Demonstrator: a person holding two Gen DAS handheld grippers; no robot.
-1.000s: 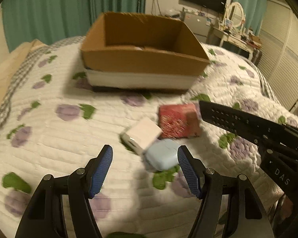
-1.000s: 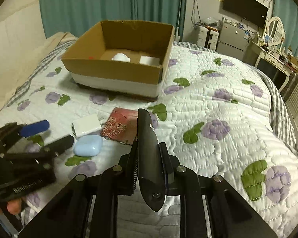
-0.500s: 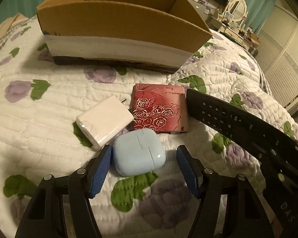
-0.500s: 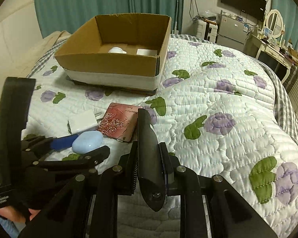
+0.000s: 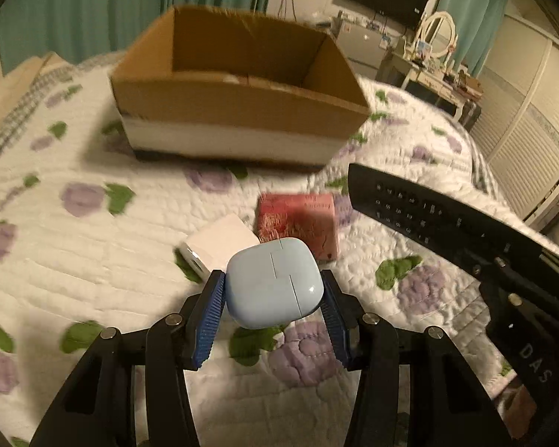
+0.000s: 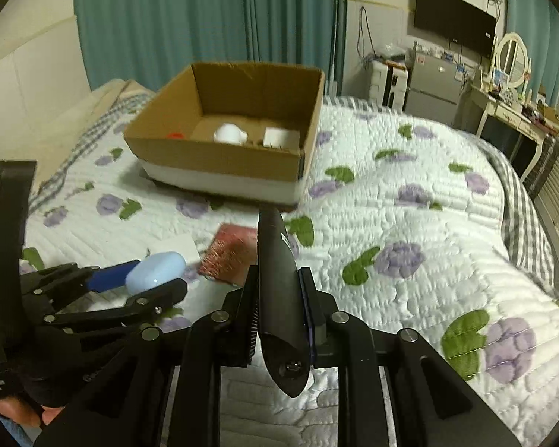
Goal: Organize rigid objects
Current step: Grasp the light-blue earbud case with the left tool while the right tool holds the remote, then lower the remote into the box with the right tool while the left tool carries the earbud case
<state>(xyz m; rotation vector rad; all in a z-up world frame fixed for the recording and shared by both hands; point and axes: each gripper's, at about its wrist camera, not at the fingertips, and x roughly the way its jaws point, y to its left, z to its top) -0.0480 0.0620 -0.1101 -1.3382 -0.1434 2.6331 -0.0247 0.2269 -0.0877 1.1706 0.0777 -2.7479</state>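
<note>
My left gripper (image 5: pixel 272 298) is shut on a light blue earbud case (image 5: pixel 274 283) and holds it above the quilt; it also shows in the right wrist view (image 6: pixel 155 272). My right gripper (image 6: pixel 281 298) is shut on a black remote control (image 6: pixel 279 290), which also shows in the left wrist view (image 5: pixel 447 223). On the quilt lie a white charger (image 5: pixel 223 242) and a red rose-patterned box (image 5: pixel 298 219). An open cardboard box (image 5: pixel 238 111) stands beyond them; the right wrist view shows white items (image 6: pixel 229 134) inside it.
The bed carries a white quilt with purple flowers (image 6: pixel 410 223). Teal curtains (image 6: pixel 205 18) hang behind the box. A dresser with a mirror (image 6: pixel 510 74) and a TV (image 6: pixel 454 26) stand at the back right. A white louvred wardrobe (image 5: pixel 533 149) is on the right.
My left gripper closed on the blue earbud case and lifted it off the quilt. The right gripper kept hold of the remote and rose slightly.
</note>
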